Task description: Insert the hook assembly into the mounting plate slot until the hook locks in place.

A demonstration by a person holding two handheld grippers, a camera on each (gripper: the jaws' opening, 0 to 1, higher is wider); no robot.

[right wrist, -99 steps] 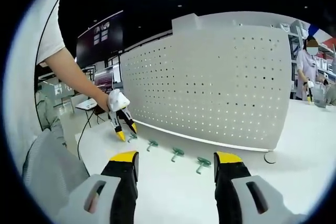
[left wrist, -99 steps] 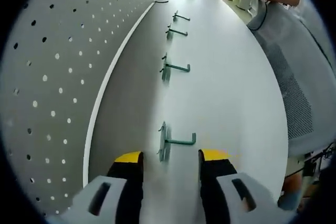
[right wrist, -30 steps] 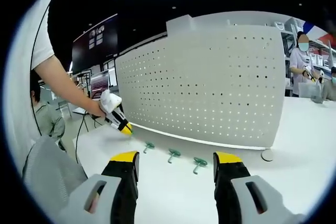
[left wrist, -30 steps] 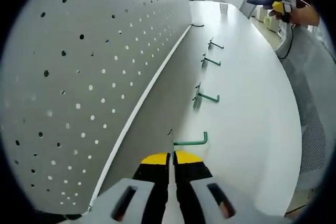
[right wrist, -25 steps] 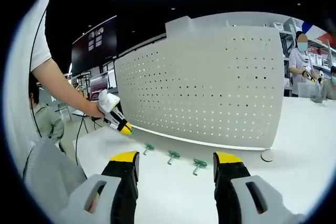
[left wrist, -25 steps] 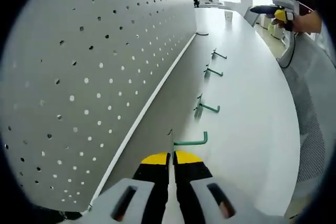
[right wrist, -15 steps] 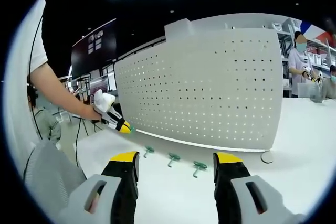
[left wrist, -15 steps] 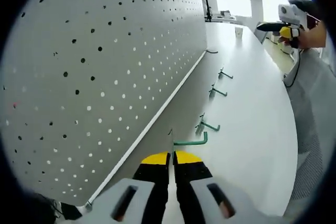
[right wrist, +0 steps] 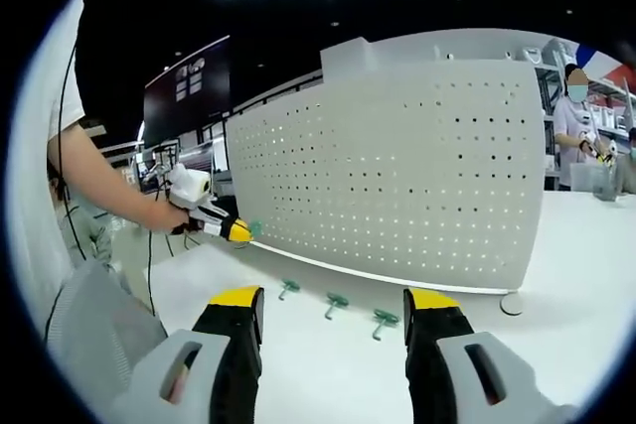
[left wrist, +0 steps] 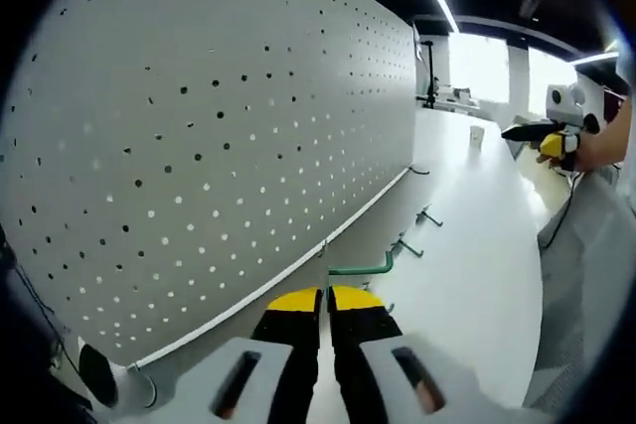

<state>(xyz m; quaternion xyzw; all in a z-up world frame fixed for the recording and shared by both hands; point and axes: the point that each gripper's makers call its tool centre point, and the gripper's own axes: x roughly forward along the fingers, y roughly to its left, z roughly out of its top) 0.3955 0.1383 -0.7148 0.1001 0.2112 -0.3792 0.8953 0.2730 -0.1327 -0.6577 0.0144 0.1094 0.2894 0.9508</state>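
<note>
My left gripper (left wrist: 328,294) is shut on a green hook (left wrist: 365,266), whose bent arm sticks out to the right past the yellow tips. It is lifted off the table, close to the lower part of the white perforated mounting plate (left wrist: 199,136). In the right gripper view the left gripper (right wrist: 237,232) holds the hook (right wrist: 254,229) at the plate's (right wrist: 397,166) left edge. Three more green hooks (right wrist: 289,288) (right wrist: 337,301) (right wrist: 383,320) lie on the white table in front of the plate. My right gripper (right wrist: 333,297) is open and holds nothing.
The plate stands upright on the white table (right wrist: 556,265) on a round foot (right wrist: 511,303). Two of the spare hooks (left wrist: 402,245) (left wrist: 429,215) lie along its base. A person (right wrist: 581,126) stands at the far right, and the holder's arm (right wrist: 94,171) reaches in from the left.
The left gripper shut on the nearest hook, then lifted it off the table up along the plate. The right gripper stayed open and almost still.
</note>
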